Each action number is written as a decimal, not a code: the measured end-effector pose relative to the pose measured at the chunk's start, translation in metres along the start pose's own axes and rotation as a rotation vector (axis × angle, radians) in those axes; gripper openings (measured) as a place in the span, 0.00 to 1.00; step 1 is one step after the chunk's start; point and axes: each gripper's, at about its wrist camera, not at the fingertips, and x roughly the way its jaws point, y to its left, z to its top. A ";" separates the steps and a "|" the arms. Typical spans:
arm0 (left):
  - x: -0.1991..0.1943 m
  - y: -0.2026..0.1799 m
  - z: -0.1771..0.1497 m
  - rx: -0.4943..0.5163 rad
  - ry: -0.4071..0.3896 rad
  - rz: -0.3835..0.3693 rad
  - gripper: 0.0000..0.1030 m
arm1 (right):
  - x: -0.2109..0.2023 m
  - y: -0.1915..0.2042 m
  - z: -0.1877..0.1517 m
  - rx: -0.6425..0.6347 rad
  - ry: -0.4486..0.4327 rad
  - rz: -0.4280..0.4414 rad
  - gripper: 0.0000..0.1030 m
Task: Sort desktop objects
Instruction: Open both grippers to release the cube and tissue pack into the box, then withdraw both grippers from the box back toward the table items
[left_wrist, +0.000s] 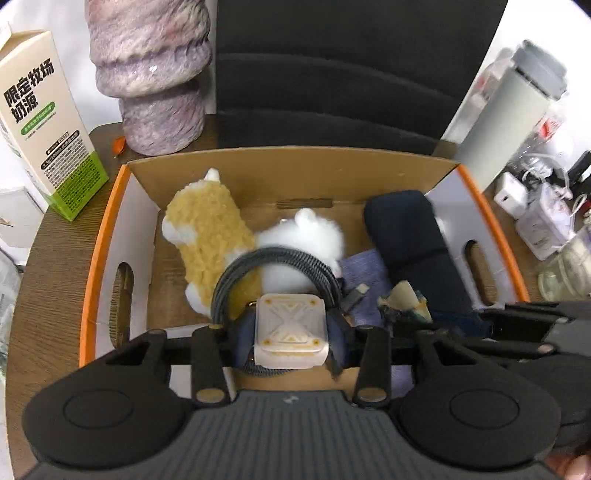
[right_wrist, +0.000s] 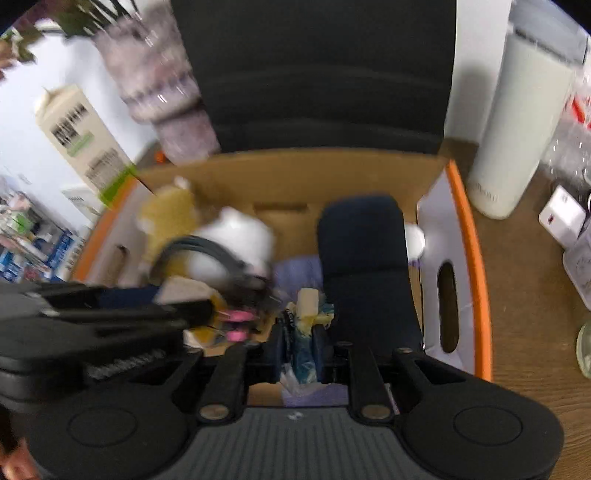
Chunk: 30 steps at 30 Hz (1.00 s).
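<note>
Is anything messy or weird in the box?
Nothing looks broken or spilled. The cardboard box is just a jumble: a yellow plush and a white plush lie tipped against each other, beside a dark pouch. The cable coil dangles over them.

The box (left_wrist: 107, 229) has orange edges and brown insides. In it lie a yellow-and-white fluffy toy (left_wrist: 207, 229), a white fluffy toy (left_wrist: 299, 240) and a dark blue pouch (left_wrist: 410, 240). Upper left stands a cream and green carton (left_wrist: 44, 122).
</note>
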 end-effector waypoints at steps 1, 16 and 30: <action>0.001 0.002 0.000 0.007 0.001 -0.007 0.41 | 0.004 -0.004 -0.003 0.022 0.003 0.030 0.22; -0.091 0.019 -0.003 -0.011 -0.108 0.047 0.81 | -0.097 0.017 -0.015 -0.113 -0.179 -0.104 0.68; -0.152 -0.001 -0.068 0.071 -0.310 0.210 0.91 | -0.157 0.048 -0.080 -0.231 -0.445 -0.192 0.73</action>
